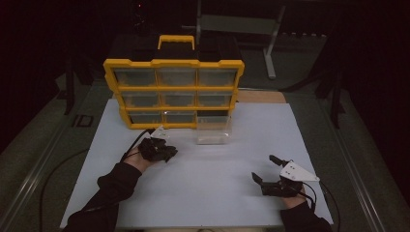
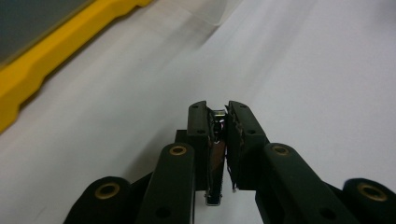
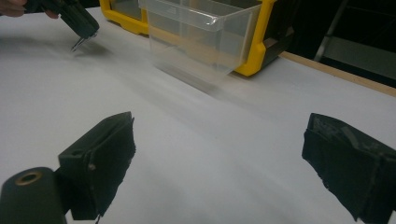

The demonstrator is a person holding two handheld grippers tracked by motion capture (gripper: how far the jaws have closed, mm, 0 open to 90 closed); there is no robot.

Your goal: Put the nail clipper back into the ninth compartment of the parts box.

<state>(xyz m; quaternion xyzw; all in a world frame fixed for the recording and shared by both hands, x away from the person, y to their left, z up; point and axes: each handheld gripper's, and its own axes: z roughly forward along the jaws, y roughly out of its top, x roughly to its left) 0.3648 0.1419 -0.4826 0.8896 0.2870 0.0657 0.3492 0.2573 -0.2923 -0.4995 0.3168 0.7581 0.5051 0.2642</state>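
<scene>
The room was dim, and only the white table (image 1: pixel 203 179) was lit, from above. Behind the yellow organizer (image 1: pixel 174 92) everything sank into black. Beside that organizer the clear bin (image 3: pixel 201 37) looked smeared by blur, with soft shadows beneath it.

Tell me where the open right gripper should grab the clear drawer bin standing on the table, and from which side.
Grip the clear drawer bin by its front wall just under the rim, one jaw inside and one outside, coming from above on the person's side. It stands upright with its top open, and that wall is thin and faces the open right gripper. Its far side stands close against the yellow organizer, probably leaving little room there.
</scene>
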